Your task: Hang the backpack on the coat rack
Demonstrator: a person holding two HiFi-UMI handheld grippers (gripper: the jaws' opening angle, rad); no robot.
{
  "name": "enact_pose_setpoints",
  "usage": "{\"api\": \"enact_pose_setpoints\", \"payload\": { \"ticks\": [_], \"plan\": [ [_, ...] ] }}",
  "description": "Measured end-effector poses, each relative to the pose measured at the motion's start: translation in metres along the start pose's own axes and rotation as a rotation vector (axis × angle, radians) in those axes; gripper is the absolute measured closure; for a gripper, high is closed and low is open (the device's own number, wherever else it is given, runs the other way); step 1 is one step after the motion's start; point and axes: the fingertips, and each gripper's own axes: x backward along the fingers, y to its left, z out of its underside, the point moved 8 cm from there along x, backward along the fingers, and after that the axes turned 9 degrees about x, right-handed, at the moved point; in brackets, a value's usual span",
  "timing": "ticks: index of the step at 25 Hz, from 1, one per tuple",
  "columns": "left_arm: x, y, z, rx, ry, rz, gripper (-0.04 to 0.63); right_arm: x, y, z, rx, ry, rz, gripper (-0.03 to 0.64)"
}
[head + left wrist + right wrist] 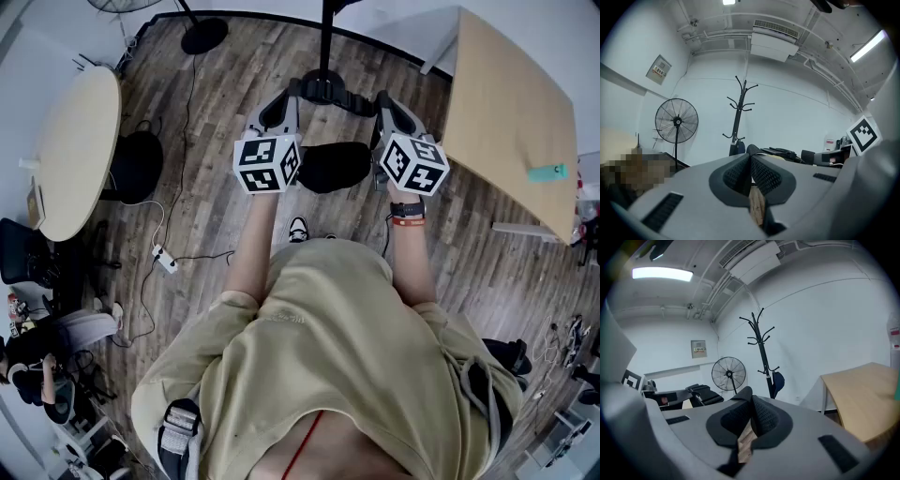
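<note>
My left gripper [751, 158] and right gripper [751, 397] both have their fingers pressed together on nothing. The backpack [333, 167], as I judge it, lies on the floor, not yet lifted. The coat rack [739, 112] stands ahead.

I stood on a dark floor of grey-brown wooden planks [216, 112], with plain white walls [797, 112] all round me. To my left was a rounded tabletop of pale wood [75, 150], to my right a rectangular tabletop of the same pale wood [506, 122]. A white power strip [166, 260] lay on the planks, its cable trailing off. A black pedestal fan with a round wire cage [676, 121] stood by the far wall. Above it hung a small framed notice [658, 70]. Overhead, a long white air-conditioning unit [771, 42] sat under the ceiling, and a bright tube light [662, 273] was on.
</note>
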Motion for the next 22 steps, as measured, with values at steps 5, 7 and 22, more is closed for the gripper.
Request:
{"api": "enact_pose_setpoints", "payload": {
  "ticks": [5, 7, 22],
  "plan": [
    [0.003, 0.03, -0.009, 0.008, 0.002, 0.011, 0.571, -0.018, 0.031, -0.003, 0.003, 0.005, 0.001, 0.599],
    [0.0, 0.04, -0.012, 0.012, 0.0, 0.018, 0.571, -0.025, 0.038, -0.003, 0.008, 0.005, 0.006, 0.598],
    [-0.025, 0.098, -0.031, 0.021, -0.015, 0.088, 0.571, -0.084, 0.069, -0.007, 0.011, -0.002, 0.06, 0.598]
  ]
}}
